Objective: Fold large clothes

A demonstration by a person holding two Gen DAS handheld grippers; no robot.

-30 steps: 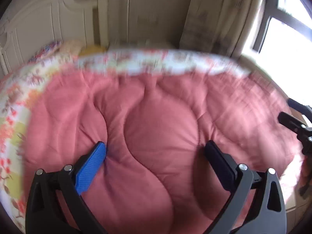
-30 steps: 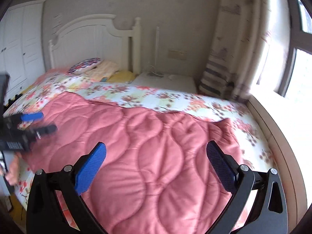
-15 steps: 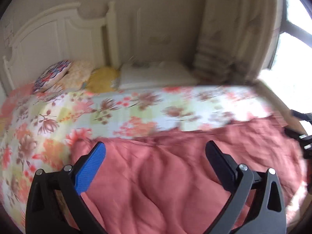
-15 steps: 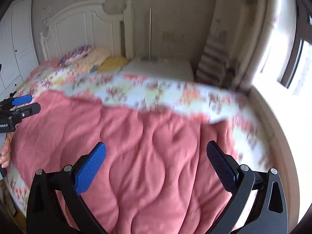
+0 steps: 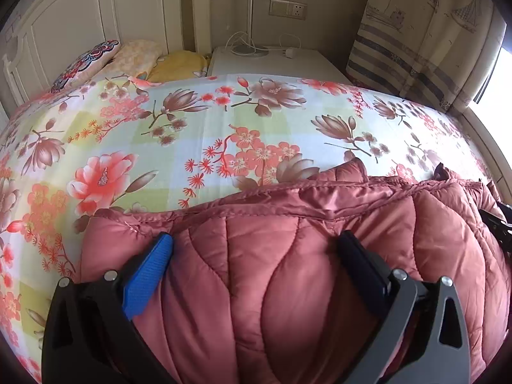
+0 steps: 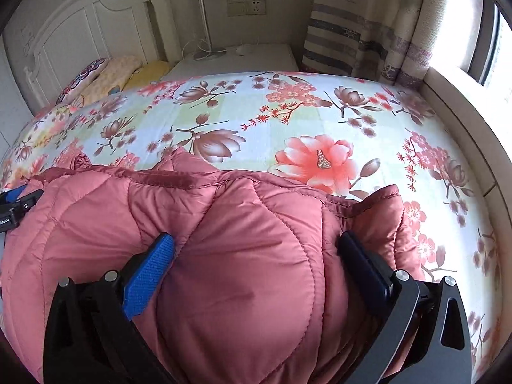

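Our left gripper (image 5: 256, 249) has its fingers (image 5: 147, 275) spread wide apart, a bulge of the pink quilted garment (image 5: 288, 272) lying between them; we cannot tell whether the pads press on the fabric. Our right gripper (image 6: 256, 249) stands the same way, fingers (image 6: 148, 272) wide apart over the same puffy cloth (image 6: 240, 272). The garment lies bunched along the near side of the bed, its stitched hem running across just ahead of both grippers. Beyond the hem the floral bedsheet (image 5: 224, 121) is bare up to the pillows (image 5: 128, 60) against the white headboard (image 5: 80, 22). Next to the pillows stands a white nightstand (image 5: 272, 60) with a cable on it, then a striped curtain (image 5: 416, 48) beside the bright window. At the left edge of the right wrist view we see the tip of the left gripper touching the garment.
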